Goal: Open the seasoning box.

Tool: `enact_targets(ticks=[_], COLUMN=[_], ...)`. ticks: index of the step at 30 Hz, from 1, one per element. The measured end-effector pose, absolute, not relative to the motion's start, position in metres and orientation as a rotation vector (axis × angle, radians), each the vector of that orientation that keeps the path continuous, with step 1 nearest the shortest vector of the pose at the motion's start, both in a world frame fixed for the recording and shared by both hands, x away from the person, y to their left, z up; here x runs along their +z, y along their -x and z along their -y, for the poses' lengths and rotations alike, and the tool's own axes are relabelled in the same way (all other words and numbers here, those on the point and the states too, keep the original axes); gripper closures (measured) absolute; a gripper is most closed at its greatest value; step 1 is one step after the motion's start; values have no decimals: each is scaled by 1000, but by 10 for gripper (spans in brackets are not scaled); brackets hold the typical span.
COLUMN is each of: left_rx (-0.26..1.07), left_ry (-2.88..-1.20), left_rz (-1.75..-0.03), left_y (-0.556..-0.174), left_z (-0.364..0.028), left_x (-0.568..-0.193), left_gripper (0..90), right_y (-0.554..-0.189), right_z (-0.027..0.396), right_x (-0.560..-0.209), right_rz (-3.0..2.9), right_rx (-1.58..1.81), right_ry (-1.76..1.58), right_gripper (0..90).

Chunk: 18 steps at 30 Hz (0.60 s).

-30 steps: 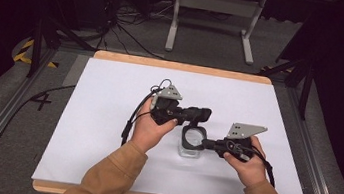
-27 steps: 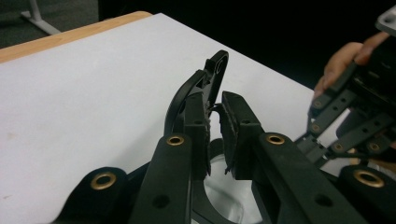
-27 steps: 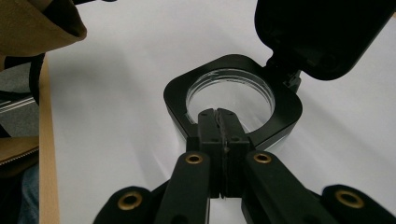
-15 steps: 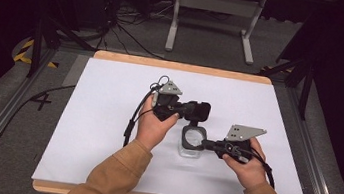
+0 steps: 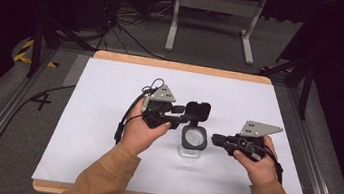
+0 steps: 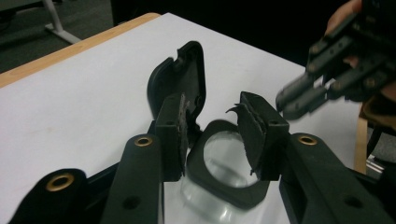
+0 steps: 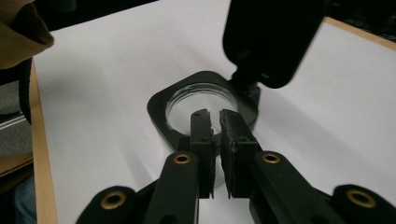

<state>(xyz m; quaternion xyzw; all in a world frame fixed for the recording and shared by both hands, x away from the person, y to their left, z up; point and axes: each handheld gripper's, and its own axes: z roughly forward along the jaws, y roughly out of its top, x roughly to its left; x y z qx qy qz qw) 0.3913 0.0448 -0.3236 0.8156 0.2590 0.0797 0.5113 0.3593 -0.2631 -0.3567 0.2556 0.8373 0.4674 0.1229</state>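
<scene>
White sheet (image 5: 106, 118) on wood table (image 5: 184, 67) | left gripper (image 6: 217, 133) spread | right gripper (image 7: 215, 140) nearly pressed together

The white counter (image 5: 104, 133) lies bare on every side of the clear jar (image 5: 191, 150). Its raised black lid (image 5: 197, 112) blocks the far side. The left gripper (image 5: 177, 118) and right gripper (image 5: 215, 140) crowd its flanks.

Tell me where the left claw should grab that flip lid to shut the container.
Probably the lid's free top edge, coming from above: it stands upright on its hinge behind the black collar, so that edge is exposed. The left claw stands open just in front of it.
</scene>
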Motion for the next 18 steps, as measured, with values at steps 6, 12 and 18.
enact_targets(ticks=[6, 12, 18], left_rx=[236, 262, 276], left_ry=[-1976, -2010, -2069], left_rz=[-650, -699, -732], left_y=[-377, -366, -364], left_z=[-80, -114, -137], left_x=[-325, -331, -340], left_gripper=[546, 501, 456], right_y=[-359, -362, -365], right_z=[283, 298, 311], right_x=[-346, -350, -353], right_rz=[-2386, -2380, -2377], right_rx=[1349, 1270, 1244], right_ry=[-794, -880, -915], right_gripper=[756, 620, 502])
